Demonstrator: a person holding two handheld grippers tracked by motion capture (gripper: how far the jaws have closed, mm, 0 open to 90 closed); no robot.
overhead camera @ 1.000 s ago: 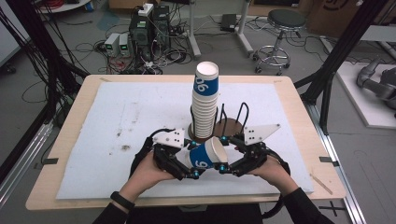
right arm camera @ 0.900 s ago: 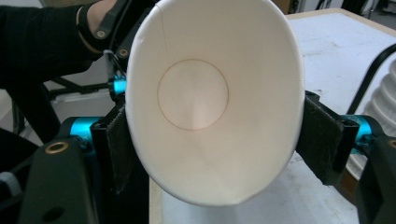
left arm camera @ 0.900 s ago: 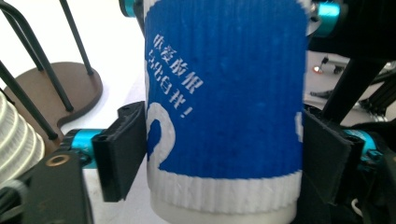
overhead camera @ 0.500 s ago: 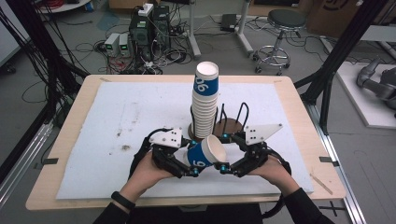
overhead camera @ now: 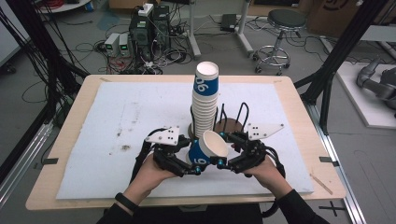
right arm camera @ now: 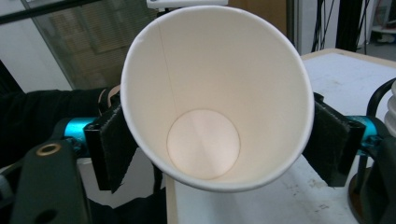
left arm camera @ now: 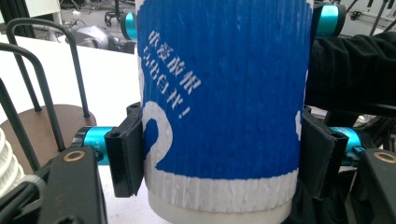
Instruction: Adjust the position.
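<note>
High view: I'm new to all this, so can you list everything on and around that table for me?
Loose paper cup: one, blue and white, on its side between both tongs.
Cup stack: one tall stack, white with a blue top, mid-table.
Wire rack: one, black on a brown base, beside the stack.
Mat: one, white, covering the table.
Table: one, wooden.
Stool: one, dark, on the floor behind.
Left tongs: black, shut on the cup's body.
Right tongs: black, just been closing, pads on the cup's rim.
</note>
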